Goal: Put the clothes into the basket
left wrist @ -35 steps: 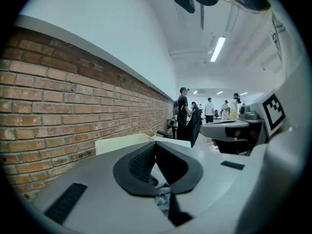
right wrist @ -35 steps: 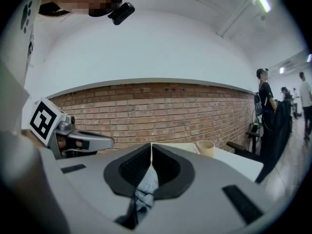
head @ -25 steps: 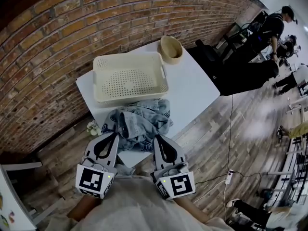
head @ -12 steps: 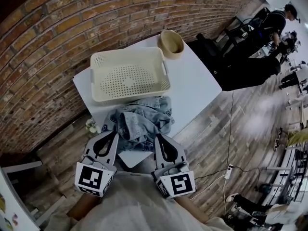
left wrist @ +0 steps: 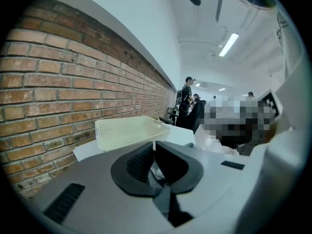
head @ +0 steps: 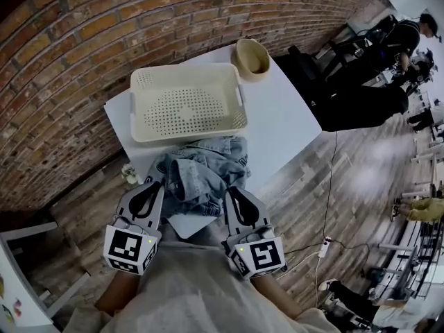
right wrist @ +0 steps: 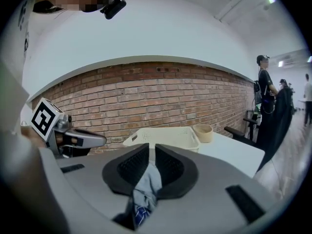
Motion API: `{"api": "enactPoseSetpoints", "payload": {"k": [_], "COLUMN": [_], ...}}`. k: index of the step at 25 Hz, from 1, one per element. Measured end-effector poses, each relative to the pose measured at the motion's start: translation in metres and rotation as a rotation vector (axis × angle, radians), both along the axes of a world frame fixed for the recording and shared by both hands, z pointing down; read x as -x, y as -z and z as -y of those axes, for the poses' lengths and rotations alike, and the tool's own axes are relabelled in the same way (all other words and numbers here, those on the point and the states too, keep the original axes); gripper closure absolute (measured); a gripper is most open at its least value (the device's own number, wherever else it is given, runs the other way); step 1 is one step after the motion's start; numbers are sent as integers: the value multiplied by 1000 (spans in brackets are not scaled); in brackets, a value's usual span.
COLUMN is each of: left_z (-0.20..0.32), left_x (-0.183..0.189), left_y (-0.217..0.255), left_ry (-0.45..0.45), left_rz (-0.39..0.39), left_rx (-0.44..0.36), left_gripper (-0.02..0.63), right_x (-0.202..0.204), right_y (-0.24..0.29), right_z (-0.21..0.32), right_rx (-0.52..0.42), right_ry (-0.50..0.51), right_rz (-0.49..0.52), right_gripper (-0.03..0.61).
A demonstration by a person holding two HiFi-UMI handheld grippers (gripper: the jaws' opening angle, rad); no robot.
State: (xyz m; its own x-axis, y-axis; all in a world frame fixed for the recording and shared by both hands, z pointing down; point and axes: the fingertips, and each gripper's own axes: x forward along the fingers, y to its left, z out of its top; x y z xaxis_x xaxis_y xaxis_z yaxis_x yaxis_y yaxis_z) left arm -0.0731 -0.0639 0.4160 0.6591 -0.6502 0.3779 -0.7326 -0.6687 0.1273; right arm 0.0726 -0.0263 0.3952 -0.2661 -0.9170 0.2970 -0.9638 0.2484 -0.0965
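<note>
Seen from the head view, the cream basket (head: pixel 186 69) sits on the white table (head: pixel 284 130). The denim clothes (head: pixel 201 175) lie bunched just outside the basket's near wall. The left gripper (head: pixel 155 186) and right gripper (head: pixel 232 191) meet the pile on its side away from the basket.

In the left gripper view, the jaws are pinched together on a scrap of the clothes, with the basket beyond.

In the right gripper view, the jaws are clamped on a blue fold of the clothes, with the basket straight ahead.

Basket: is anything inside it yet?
Nothing: the basket shows only its bare perforated floor, none of it covered. The denim clothes lie outside it, on the table by its near wall.
</note>
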Motion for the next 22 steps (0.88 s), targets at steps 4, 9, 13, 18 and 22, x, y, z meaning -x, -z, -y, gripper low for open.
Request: {"api": "enactPoseSetpoints", "payload": {"k": [4, 9, 13, 18, 22], "left_z": [4, 10, 9, 16, 18], "left_x": [1, 4, 6, 11, 8], "left_y": [-19, -50, -71, -89, -105], "left_ry": [-3, -1, -12, 31, 12], "left_rz": [-1, -3, 10, -6, 10], "left_rx": [78, 196, 282, 343, 394], "left_gripper": [578, 380, 268, 154, 98], "right_x": [-4, -15, -24, -36, -47], "right_y": [-17, -37, -50, -75, -105], "right_z": [6, 17, 23, 31, 40], "right_rx": [63, 142, 197, 276, 366], "right_ry": [27, 49, 67, 78, 86], "right_rz": [24, 38, 28, 40, 34], "right_gripper": [458, 321, 232, 101, 35]}}
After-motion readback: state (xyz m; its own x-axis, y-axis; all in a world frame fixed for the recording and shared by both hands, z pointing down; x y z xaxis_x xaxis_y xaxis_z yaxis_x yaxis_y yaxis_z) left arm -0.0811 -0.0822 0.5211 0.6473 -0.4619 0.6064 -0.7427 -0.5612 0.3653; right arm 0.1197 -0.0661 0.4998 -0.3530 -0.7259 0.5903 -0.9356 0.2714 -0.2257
